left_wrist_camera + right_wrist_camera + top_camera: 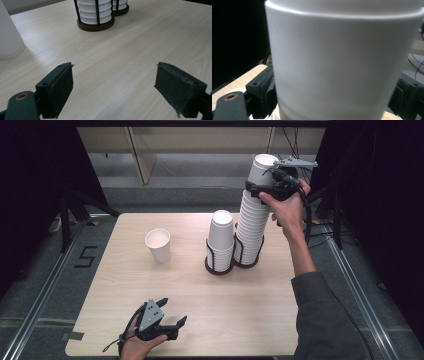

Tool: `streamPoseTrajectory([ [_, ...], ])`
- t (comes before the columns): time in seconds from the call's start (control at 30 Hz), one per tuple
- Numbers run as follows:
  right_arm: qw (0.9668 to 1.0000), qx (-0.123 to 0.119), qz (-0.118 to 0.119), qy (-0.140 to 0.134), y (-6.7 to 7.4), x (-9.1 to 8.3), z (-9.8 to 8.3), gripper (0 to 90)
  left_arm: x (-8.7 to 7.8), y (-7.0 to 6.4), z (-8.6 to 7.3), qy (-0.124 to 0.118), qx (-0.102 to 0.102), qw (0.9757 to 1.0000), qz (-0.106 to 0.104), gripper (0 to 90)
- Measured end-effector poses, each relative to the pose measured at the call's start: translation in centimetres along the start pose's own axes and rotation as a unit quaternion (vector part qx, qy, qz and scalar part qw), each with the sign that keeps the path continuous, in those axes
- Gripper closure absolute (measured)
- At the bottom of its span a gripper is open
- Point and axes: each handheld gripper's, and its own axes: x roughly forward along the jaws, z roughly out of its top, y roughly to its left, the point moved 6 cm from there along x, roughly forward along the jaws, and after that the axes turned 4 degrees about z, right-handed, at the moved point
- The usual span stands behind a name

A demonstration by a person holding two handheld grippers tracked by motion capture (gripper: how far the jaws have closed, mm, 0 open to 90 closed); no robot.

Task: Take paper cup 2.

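Note:
A tall stack of white paper cups (pixel 250 227) stands in a black wire holder at the table's back right. My right gripper (pixel 261 185) is shut on the top cup (pixel 264 167), which leans a little above the stack. That top cup (pixel 337 62) sits between the pads (pixel 263 95) in the right gripper view. A shorter stack (pixel 220 240) stands in a second holder to the left of the tall one. A single upright cup (pixel 158 245) stands alone further left. My left gripper (pixel 172 311) rests near the front edge, open, with nothing between its jaws.
The wooden table (pixel 200 305) has bare room in its front half. In the left gripper view the short stack's holder (pixel 95 15) lies straight ahead and the single cup (pixel 7 37) at far left. Dark curtains and floor rails flank the table.

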Motion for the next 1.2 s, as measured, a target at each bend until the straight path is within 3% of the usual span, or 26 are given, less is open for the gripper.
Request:
streamPoseTrajectory([
  [0.07, 1.0, 0.008, -0.001, 0.001, 0.0, 0.2, -0.1, 13.2, 0.0, 0.0, 0.0, 0.001, 0.001, 1.0, 0.0, 14.5],
  [0.27, 1.0, -0.001, -0.007, 0.002, 0.1, 0.1, 0.4, 15.3, 0.0, 0.0, 0.0, 0.0, -0.003, 1.0, 0.001, 14.5],
  [0.4, 0.9997, -0.004, -0.006, -0.022, 0.3, -0.6, 1.7, 15.5, 0.1, 0.0, 0.0, -0.003, -0.003, 1.0, -0.002, 14.5],
  [0.93, 0.9965, -0.023, -0.014, -0.08, 1.1, -5.1, 7.8, 15.8, 0.1, 0.0, -0.2, 0.009, 0.005, 0.9999, -0.001, 14.6],
  [1.2, 0.9961, -0.021, -0.013, -0.085, 1.0, -7.8, 8.7, 16.0, 0.1, -0.1, -0.1, 0.007, 0.006, 1.0, -0.003, 14.5],
])
